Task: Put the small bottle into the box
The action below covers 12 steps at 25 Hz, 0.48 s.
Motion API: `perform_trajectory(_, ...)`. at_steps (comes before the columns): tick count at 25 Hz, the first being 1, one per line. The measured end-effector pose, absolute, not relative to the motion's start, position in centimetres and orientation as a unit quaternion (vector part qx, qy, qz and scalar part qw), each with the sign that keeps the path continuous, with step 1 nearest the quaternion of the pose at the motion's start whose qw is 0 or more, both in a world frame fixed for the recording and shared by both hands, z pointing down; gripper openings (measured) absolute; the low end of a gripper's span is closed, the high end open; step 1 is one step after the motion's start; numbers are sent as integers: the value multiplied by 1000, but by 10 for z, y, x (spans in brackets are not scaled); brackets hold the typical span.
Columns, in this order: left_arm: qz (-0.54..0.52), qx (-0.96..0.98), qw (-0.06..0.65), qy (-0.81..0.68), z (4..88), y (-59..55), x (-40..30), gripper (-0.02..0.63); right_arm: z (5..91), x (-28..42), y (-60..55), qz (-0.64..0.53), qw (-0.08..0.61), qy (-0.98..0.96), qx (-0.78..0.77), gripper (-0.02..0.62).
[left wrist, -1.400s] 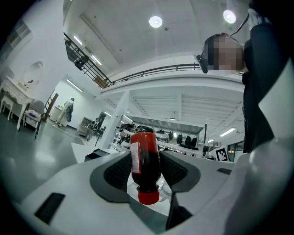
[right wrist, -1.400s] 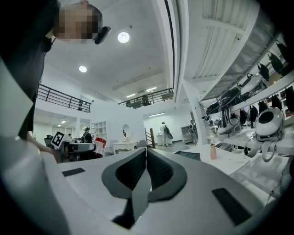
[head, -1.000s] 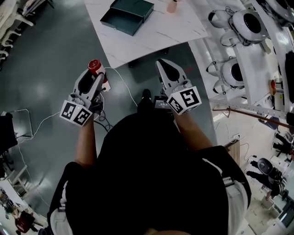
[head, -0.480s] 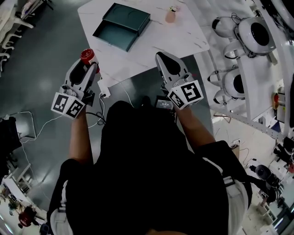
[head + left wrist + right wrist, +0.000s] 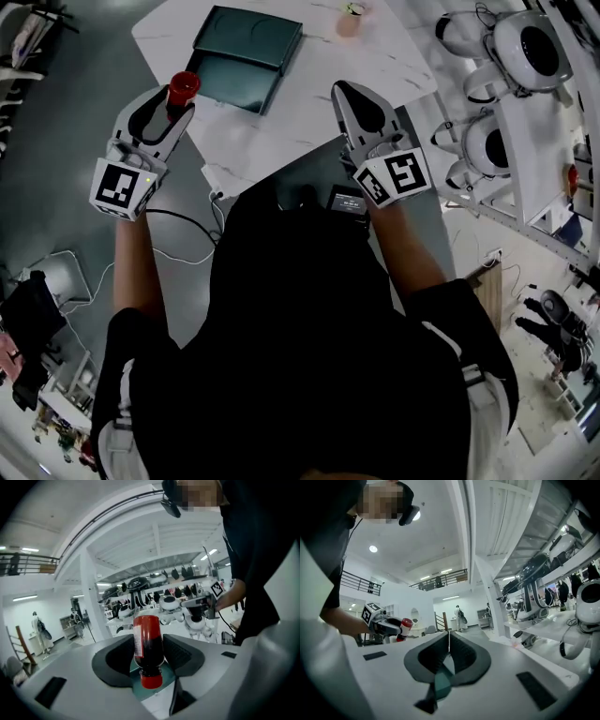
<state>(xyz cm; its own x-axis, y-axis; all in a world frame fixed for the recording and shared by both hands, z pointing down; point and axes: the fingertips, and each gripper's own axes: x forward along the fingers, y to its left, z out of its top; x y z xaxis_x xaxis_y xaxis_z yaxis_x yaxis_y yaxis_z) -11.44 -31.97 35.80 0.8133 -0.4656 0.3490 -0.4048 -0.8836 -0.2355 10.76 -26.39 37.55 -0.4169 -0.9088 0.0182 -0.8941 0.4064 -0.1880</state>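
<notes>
On the left, our left gripper point(image 5: 172, 101) has its jaws clamped on the red bottle point(image 5: 182, 87), which we hold in the air by the left edge of the white table point(image 5: 309, 94), just beside the open teal box point(image 5: 246, 54) that lies on it. Further right, a pink cup point(image 5: 352, 19) stands on the table beyond the box. Our right gripper point(image 5: 351, 94) hovers over the table's near edge, jaws pressed together on nothing.

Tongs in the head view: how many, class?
2. The left tongs, shut on the red bottle, over the table's left edge; the right tongs, shut and empty, over its near edge.
</notes>
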Motion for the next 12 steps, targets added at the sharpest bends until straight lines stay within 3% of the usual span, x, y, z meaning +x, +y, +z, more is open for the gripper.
perform_trajectory(12,-367,-909,194,-42,454,-377,-90,209,411,97,-295,-119,8,776,-620,34)
